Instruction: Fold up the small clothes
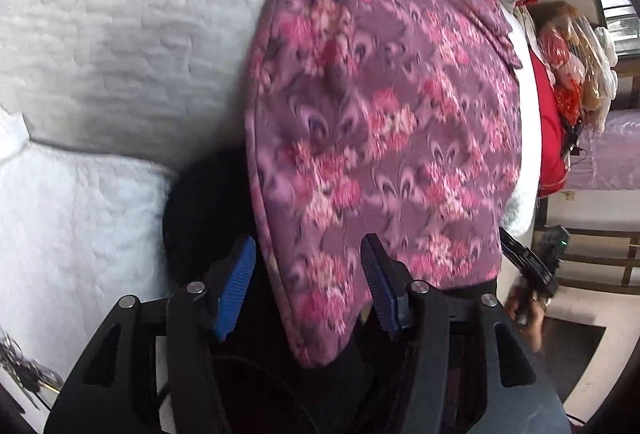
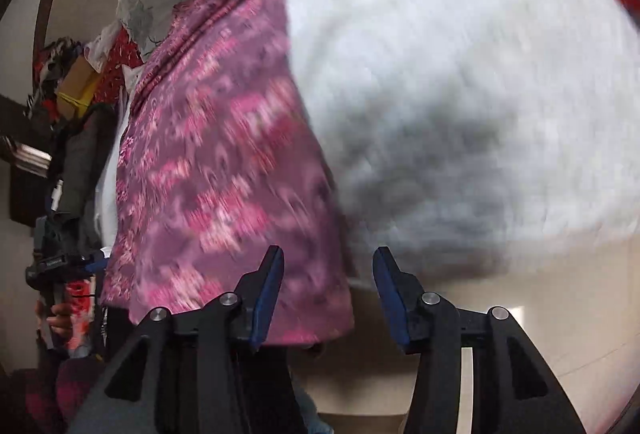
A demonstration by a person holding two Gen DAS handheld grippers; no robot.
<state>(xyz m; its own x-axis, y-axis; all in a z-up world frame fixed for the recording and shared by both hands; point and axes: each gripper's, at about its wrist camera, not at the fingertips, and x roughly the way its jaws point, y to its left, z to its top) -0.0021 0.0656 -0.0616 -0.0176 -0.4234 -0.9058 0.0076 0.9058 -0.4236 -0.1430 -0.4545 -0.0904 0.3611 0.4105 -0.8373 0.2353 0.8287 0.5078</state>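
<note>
Nearest us in the left view, our left tool (image 1: 308, 286) has its blue pads spread wide, with the lower edge of the purple flowered garment (image 1: 380, 106) hanging down between them; the pads sit apart from the cloth, so we judge nothing is pinched yet. Our right tool (image 2: 328, 294) is likewise wide open, its left pad just in front of the garment's hem and its right pad over bare background, gripping nothing. The garment lies stretched along a white fuzzy blanket (image 1: 120, 54), probably on a bed, its bottom edge drooping over the near side. We seem to hold both tools at that edge so each can take a corner for the fold. Both views are blurred.
</note>
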